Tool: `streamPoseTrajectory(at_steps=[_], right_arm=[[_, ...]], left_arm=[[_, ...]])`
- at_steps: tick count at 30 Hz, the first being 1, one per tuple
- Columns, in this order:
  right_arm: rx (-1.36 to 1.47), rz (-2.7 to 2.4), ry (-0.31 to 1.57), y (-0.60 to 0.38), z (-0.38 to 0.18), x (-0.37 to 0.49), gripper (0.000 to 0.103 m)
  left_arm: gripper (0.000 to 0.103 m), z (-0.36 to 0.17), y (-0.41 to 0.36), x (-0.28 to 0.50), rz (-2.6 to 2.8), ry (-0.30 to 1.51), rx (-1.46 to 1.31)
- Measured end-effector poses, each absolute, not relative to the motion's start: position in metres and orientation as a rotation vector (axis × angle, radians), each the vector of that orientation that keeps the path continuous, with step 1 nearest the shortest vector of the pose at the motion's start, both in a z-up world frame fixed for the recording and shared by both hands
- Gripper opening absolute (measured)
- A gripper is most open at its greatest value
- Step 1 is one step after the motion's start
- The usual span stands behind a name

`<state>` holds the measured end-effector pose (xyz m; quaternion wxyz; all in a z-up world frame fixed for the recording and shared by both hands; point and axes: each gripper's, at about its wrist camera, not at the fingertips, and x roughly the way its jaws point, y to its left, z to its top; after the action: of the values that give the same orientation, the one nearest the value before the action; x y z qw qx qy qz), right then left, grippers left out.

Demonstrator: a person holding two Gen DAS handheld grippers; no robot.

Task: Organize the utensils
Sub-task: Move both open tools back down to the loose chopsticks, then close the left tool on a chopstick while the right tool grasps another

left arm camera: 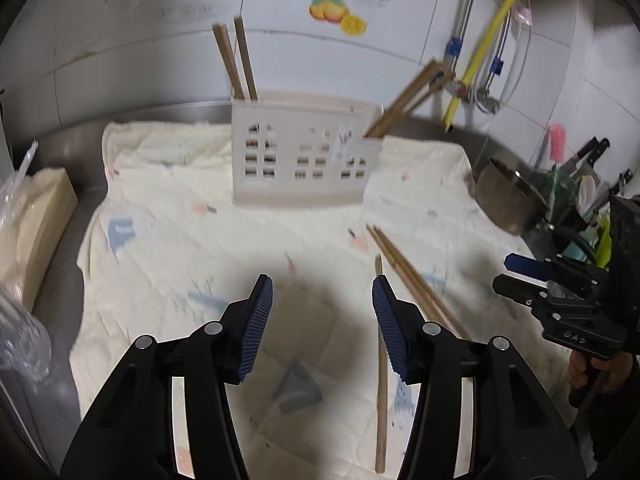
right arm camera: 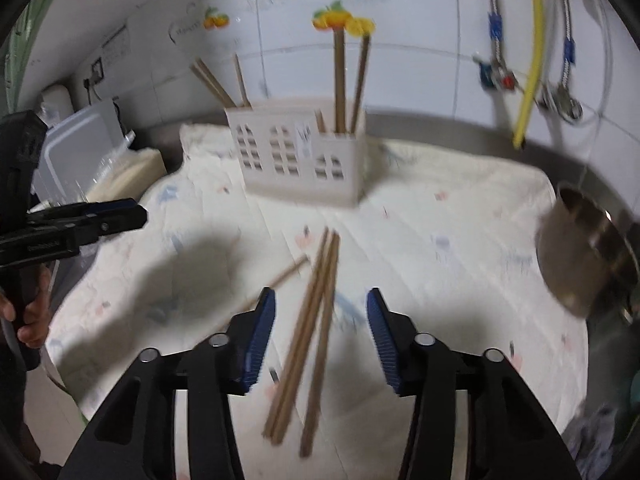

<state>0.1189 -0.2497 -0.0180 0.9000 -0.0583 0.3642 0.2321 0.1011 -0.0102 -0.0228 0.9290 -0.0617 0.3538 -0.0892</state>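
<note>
A cream utensil holder with window cut-outs stands on a pale cloth; it also shows in the right wrist view. Wooden chopsticks stand in its left and right compartments. Loose chopsticks lie on the cloth between the open jaws of my right gripper, which hovers just above them. A single chopstick lies beside my open, empty left gripper, with more loose chopsticks to its right. The right gripper shows at the left wrist view's right edge.
A steel bowl sits at the cloth's right edge. A beige box and clear plastic sit on the left. A tiled wall with a yellow hose and pipes stands behind. Dish items crowd the far right.
</note>
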Motion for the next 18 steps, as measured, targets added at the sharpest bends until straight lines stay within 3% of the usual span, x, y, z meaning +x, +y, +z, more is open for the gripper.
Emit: streamPoseTrajectory(at_steps=[9, 18], right_arm=[[-0.105, 0.452, 0.845, -0.252, -0.066, 0.106, 0.021], [-0.081, 0.455, 0.893, -0.249, -0.086, 0.104, 0.012]], left_arm=[[0.052, -0.054, -0.024, 0.081, -0.208, 0.785, -0.137], [0.052, -0.074, -0.041, 0.067, -0.256, 0.832, -0.120]])
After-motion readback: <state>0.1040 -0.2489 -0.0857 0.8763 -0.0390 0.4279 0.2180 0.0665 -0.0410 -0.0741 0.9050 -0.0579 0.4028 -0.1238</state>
